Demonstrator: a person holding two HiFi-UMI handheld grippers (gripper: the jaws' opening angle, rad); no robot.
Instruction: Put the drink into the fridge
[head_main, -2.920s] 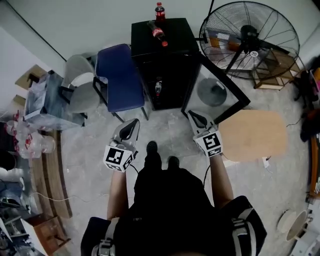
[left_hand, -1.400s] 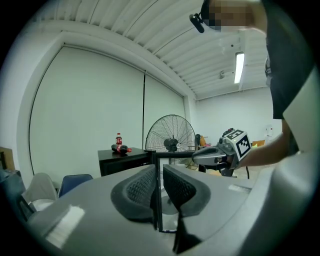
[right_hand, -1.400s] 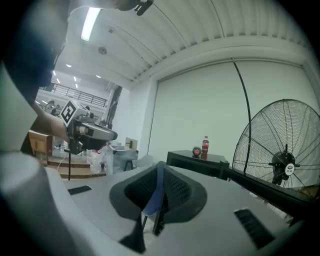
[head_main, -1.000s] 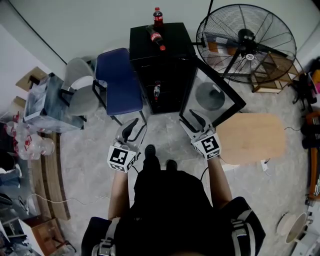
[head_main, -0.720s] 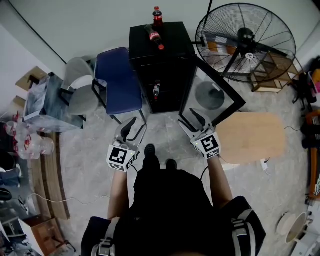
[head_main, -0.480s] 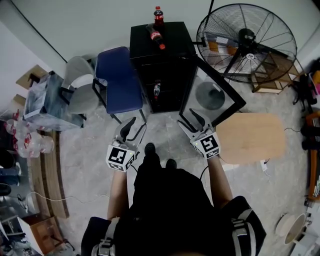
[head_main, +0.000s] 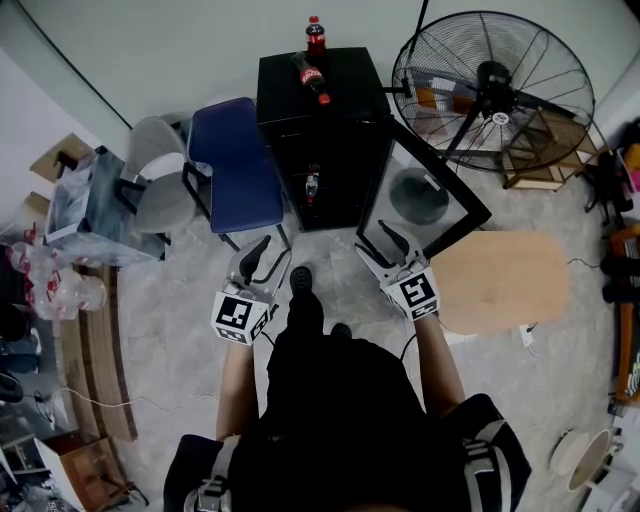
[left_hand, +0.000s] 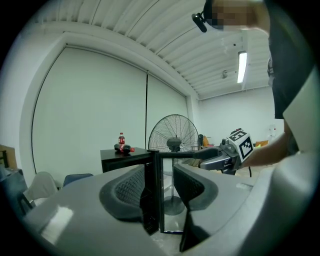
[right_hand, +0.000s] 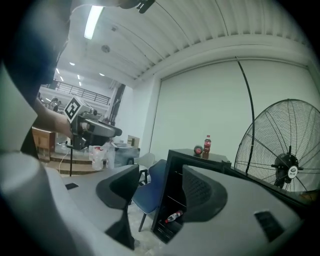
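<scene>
**Both grippers facing the open fridge, neither holding a drink**

The black fridge (head_main: 345, 80) is standing at the far middle of the floor, its glass door (head_main: 422, 192) hanging open to the right. A large fan (head_main: 495, 80) is sitting just beyond that door, and a blue chair (head_main: 232, 160) is crowding the fridge's left side. Nearer, the left gripper (head_main: 268, 256) and right gripper (head_main: 381, 243) are hovering side by side, short of the cabinet. Each is showing its jaws parted with nothing between them (the fridge is merely framed in the gap).

The drinks are waiting on the fridge top: a standing bottle (head_main: 315, 33) at the far edge and a lying bottle (head_main: 312, 76) just in front of it. A third bottle (head_main: 312, 184) is lying on a low shelf inside.

Likely hazards:
- The lying bottle is resting on its round side, so a glancing touch is liable to send it rolling off the top.
- Reaching past it is risking toppling the standing bottle.
- The right gripper, nearest the door's edge, is liable to catch that edge.
</scene>
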